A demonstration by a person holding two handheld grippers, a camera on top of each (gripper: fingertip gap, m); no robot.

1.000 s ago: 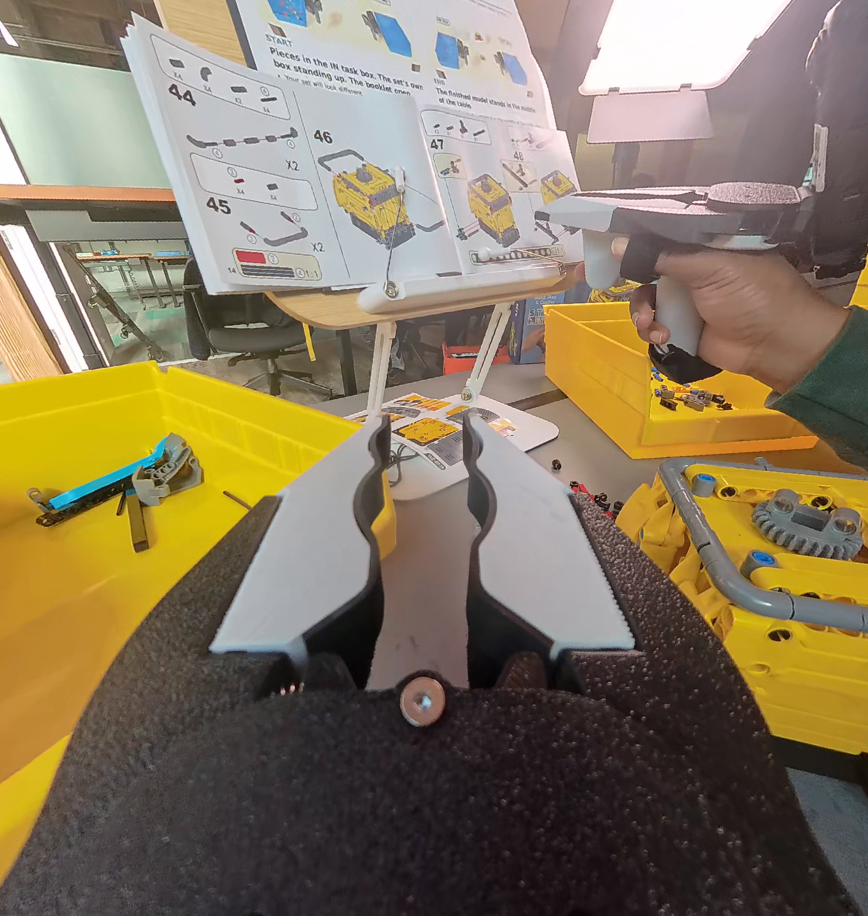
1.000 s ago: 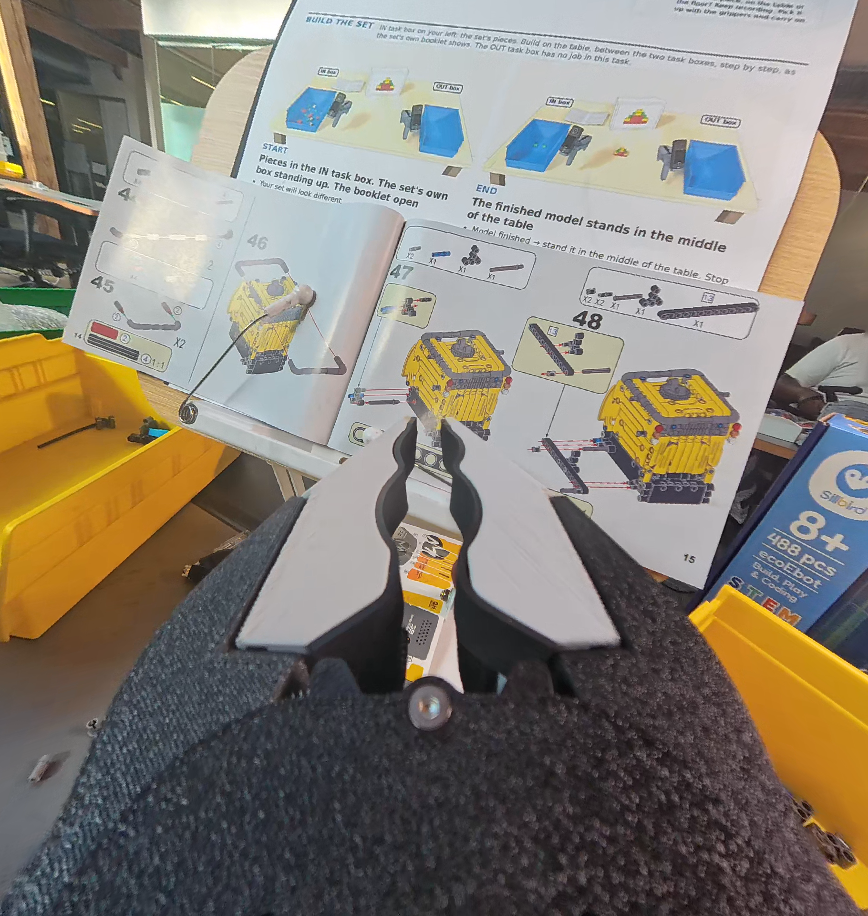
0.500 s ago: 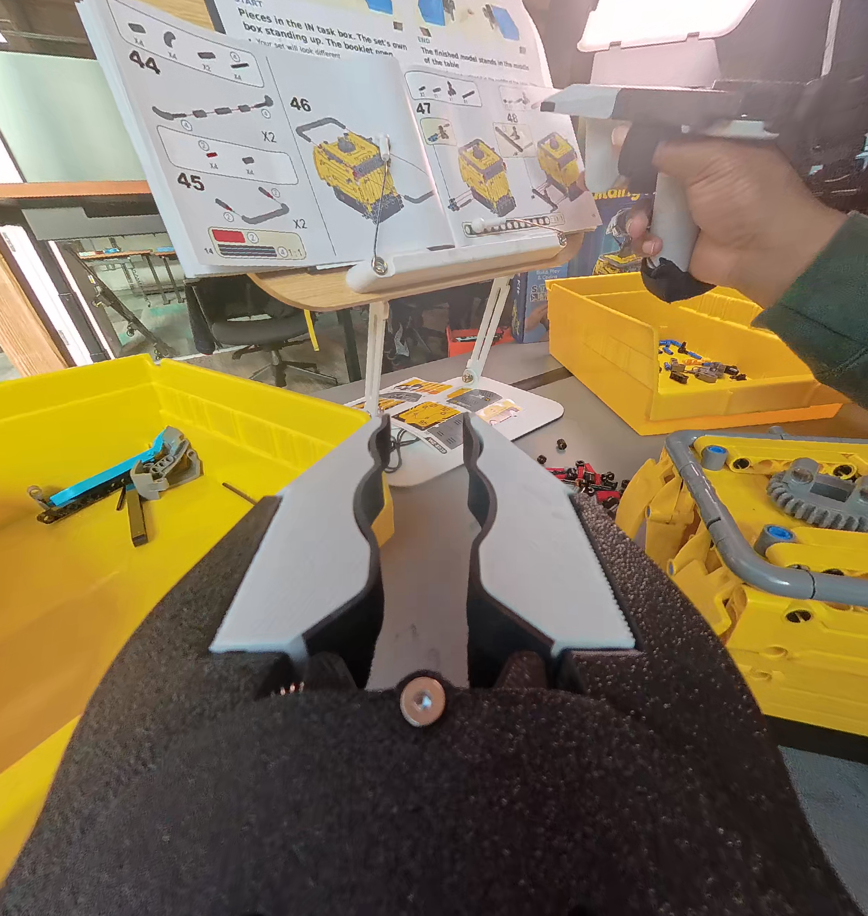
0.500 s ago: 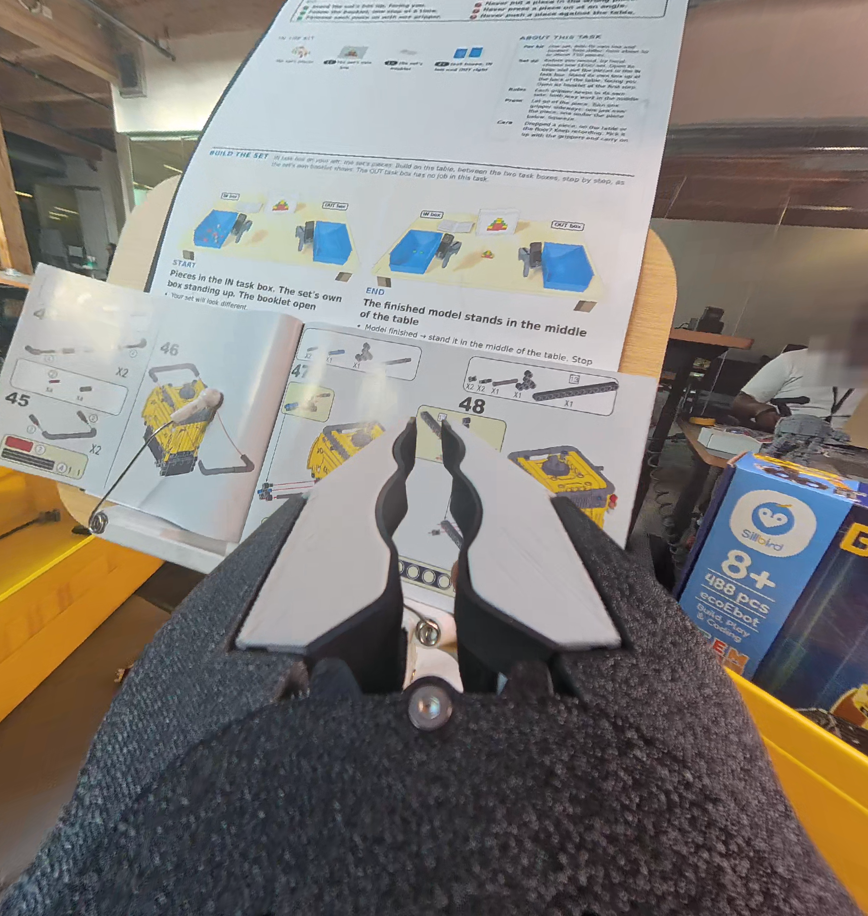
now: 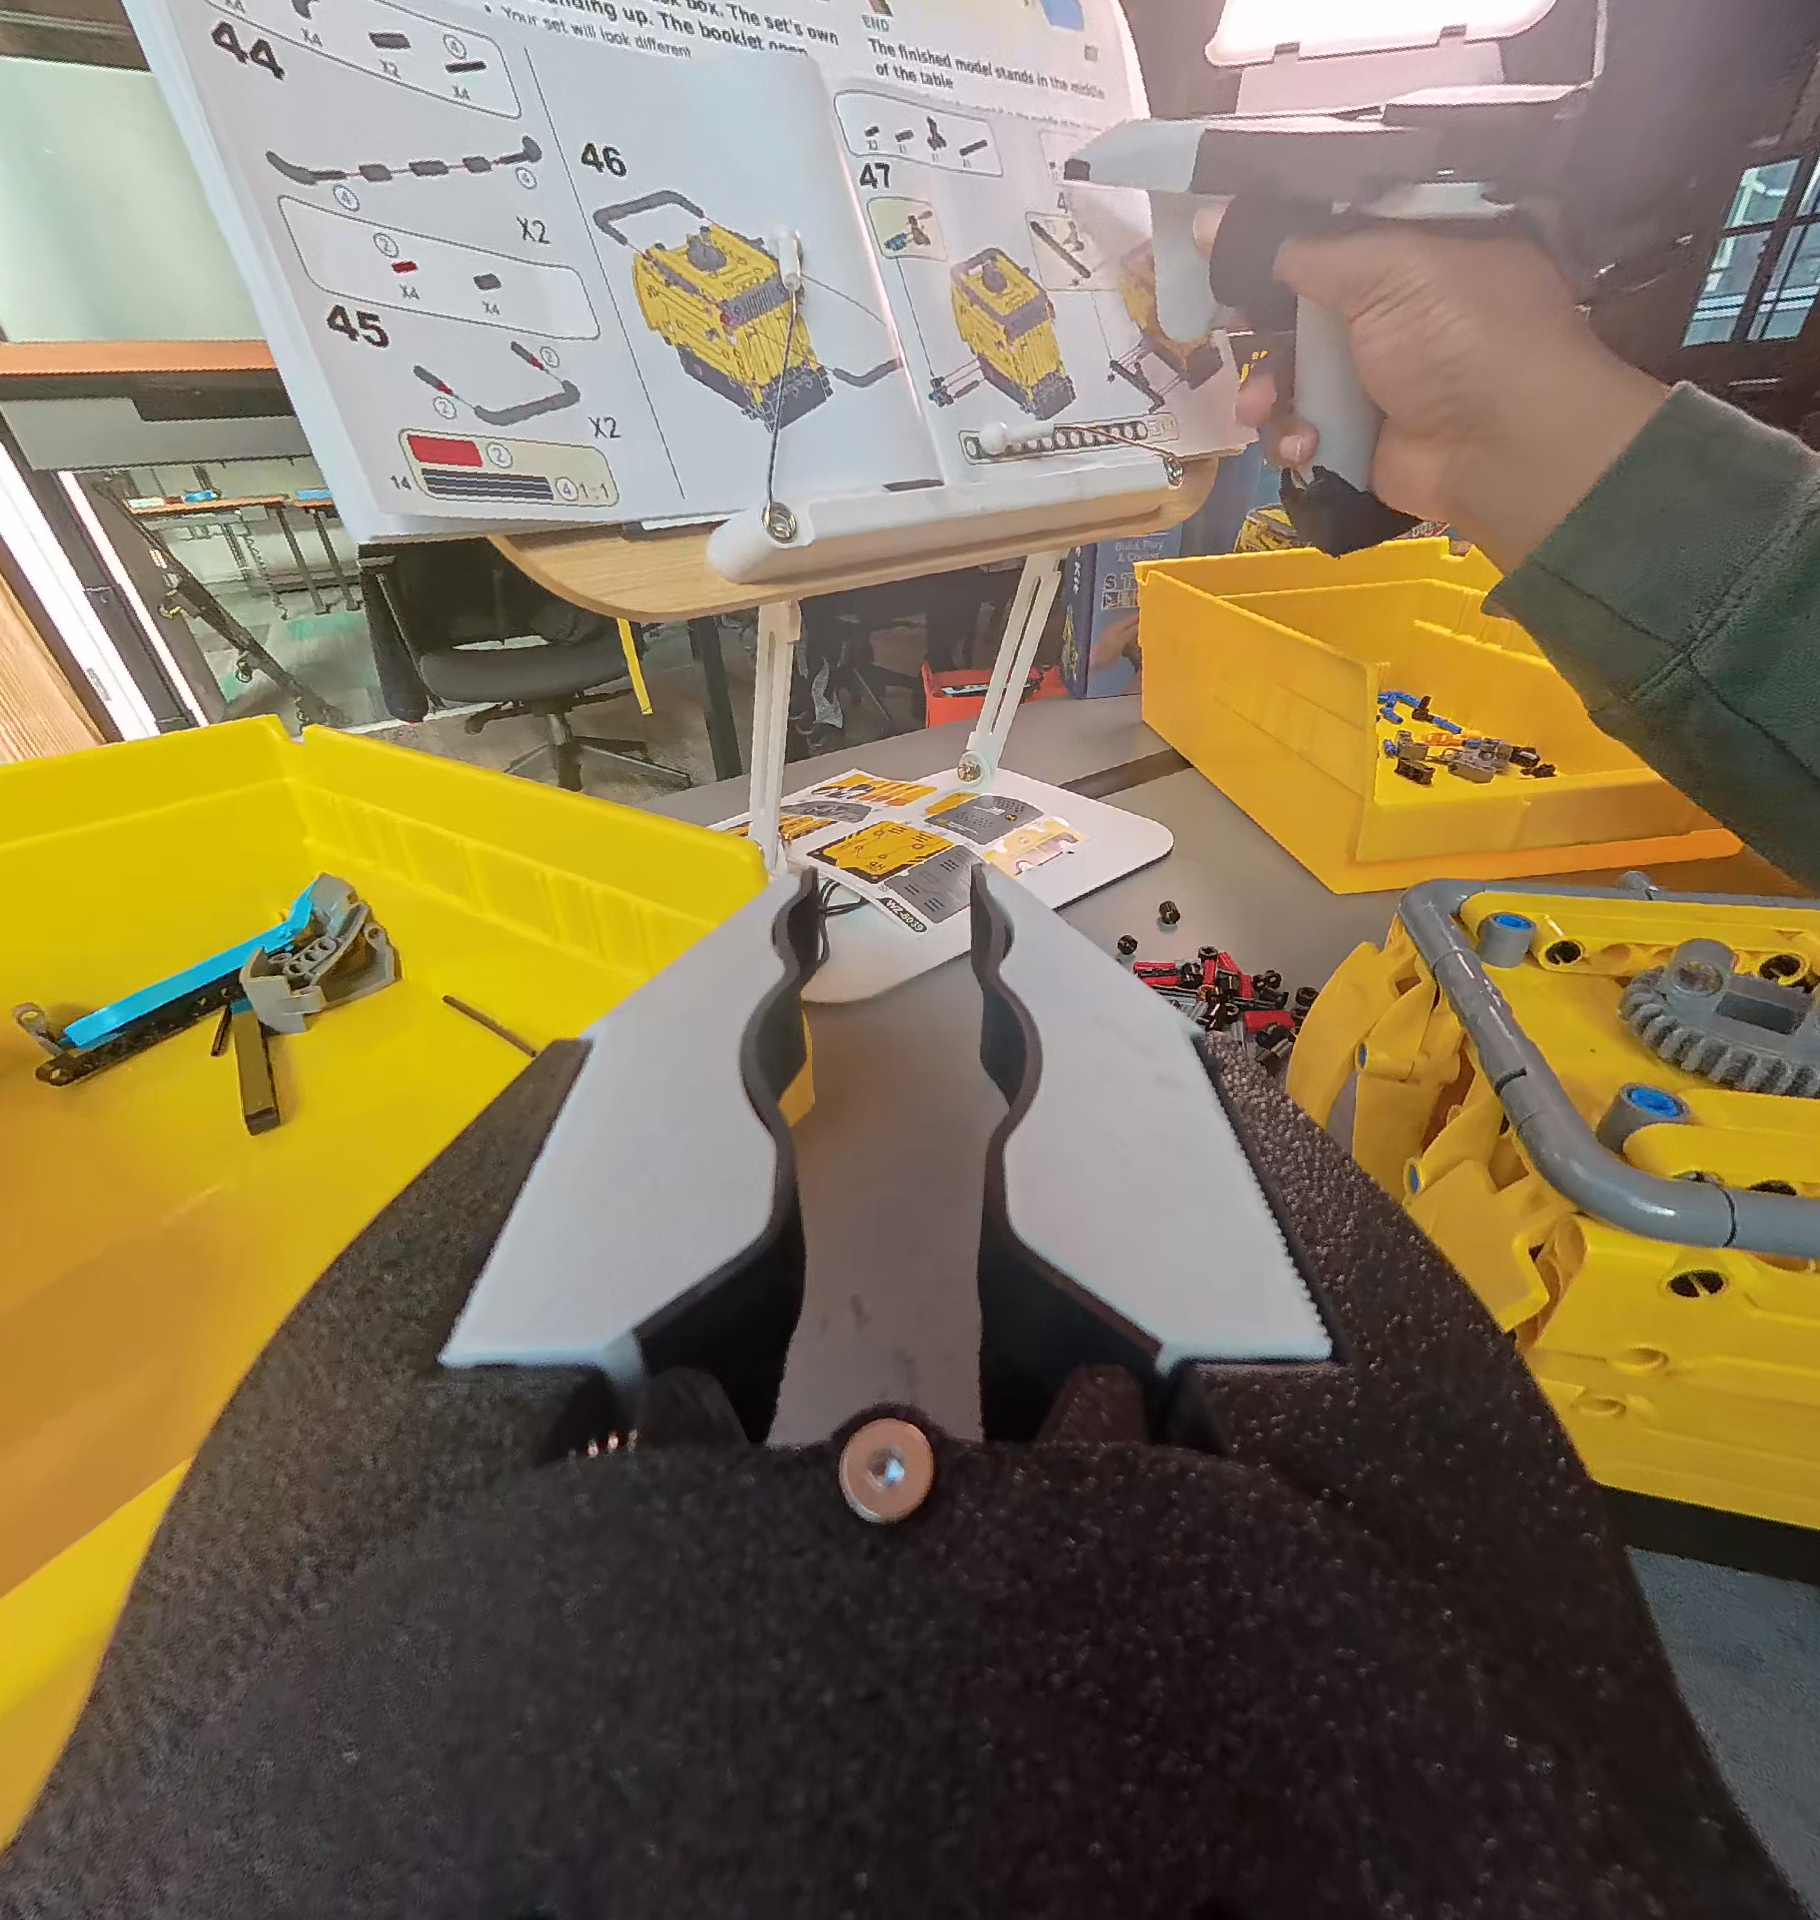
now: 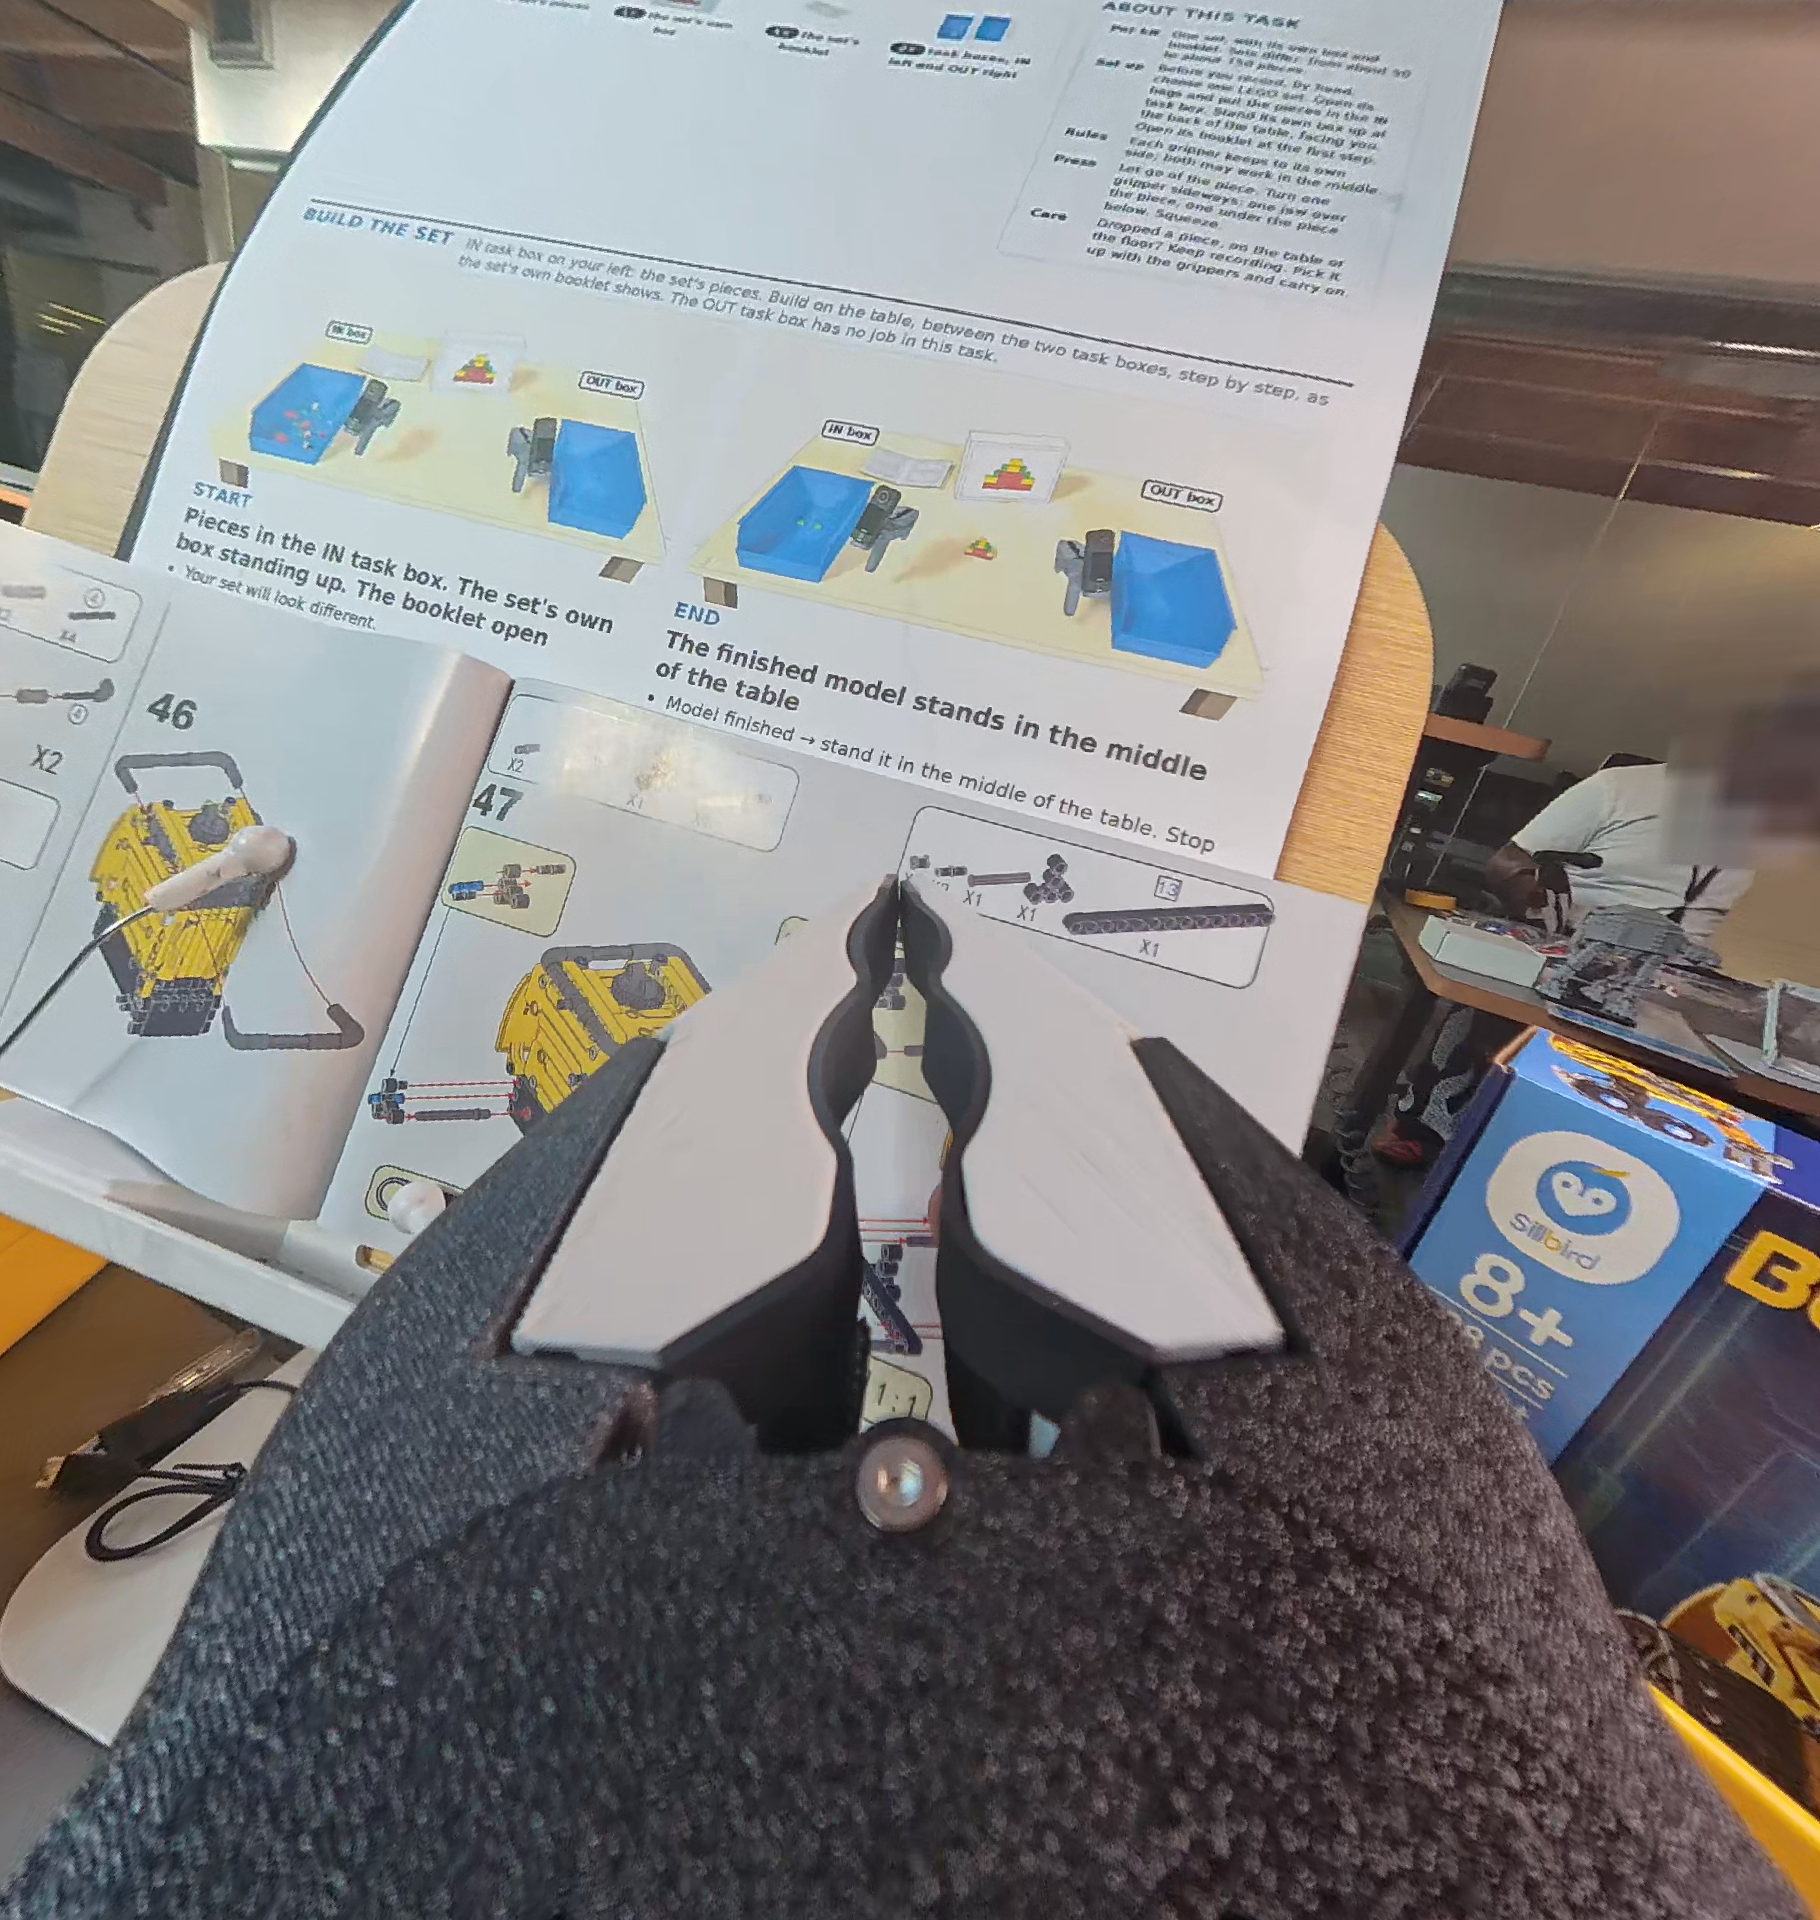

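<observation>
Right gripper (image 6: 898,906) fingers closed at booklet (image 6: 594,935) page (grip unclear); left gripper (image 5: 890,902) fingers apart, empty.

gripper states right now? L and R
Left gripper: open, empty, over the table.
Right gripper: shut, tips meeting at the booklet page; whether they pinch it cannot be told.

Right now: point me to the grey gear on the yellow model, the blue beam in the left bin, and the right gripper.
grey gear (image 5: 1753,1013), left wrist view, on its toothed rim.
blue beam (image 5: 173,992), left wrist view, mid-length of the strip.
right gripper (image 6: 898,896), right wrist view, where the fingertips meet.
</observation>
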